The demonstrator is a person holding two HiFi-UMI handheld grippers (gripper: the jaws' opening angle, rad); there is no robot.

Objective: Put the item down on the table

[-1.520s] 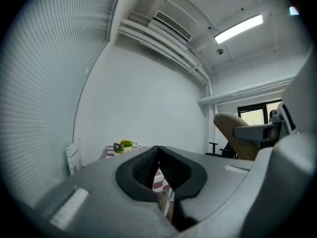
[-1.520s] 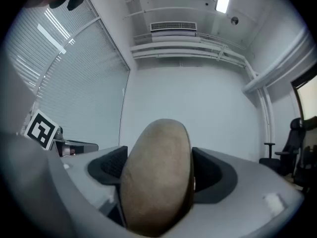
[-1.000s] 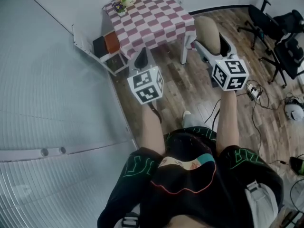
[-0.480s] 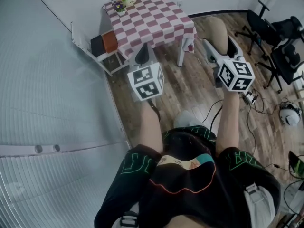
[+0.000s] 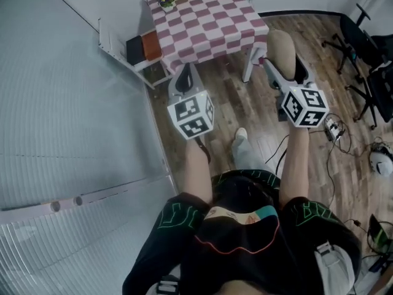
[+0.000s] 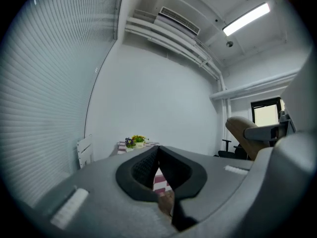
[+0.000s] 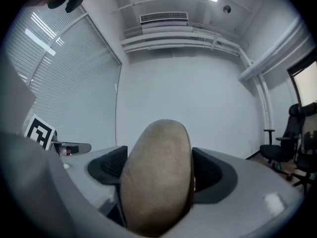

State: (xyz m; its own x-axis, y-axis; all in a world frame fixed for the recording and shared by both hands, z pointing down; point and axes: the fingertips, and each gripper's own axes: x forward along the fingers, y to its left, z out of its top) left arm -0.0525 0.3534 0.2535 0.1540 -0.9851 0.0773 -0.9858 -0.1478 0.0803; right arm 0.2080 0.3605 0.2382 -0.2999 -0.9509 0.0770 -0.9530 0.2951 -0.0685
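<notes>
Clamping a tan, smooth, rounded oval item (image 7: 157, 175), the right claw (image 5: 284, 66) has its jaws spread only as wide as that item, which sits upright between them. A table with a red-and-white checked cloth (image 5: 212, 26) stands ahead. Beside it, the left claw (image 6: 157, 157) has its jaws pressed together, empty.

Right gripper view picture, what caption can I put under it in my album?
The right gripper clamps a tan oval item, with a pale wall behind.

black top (image 5: 239, 241), green-lined sleeves (image 5: 174, 214) — grey left claw (image 5: 185, 77), grey right claw (image 5: 284, 60)
</notes>
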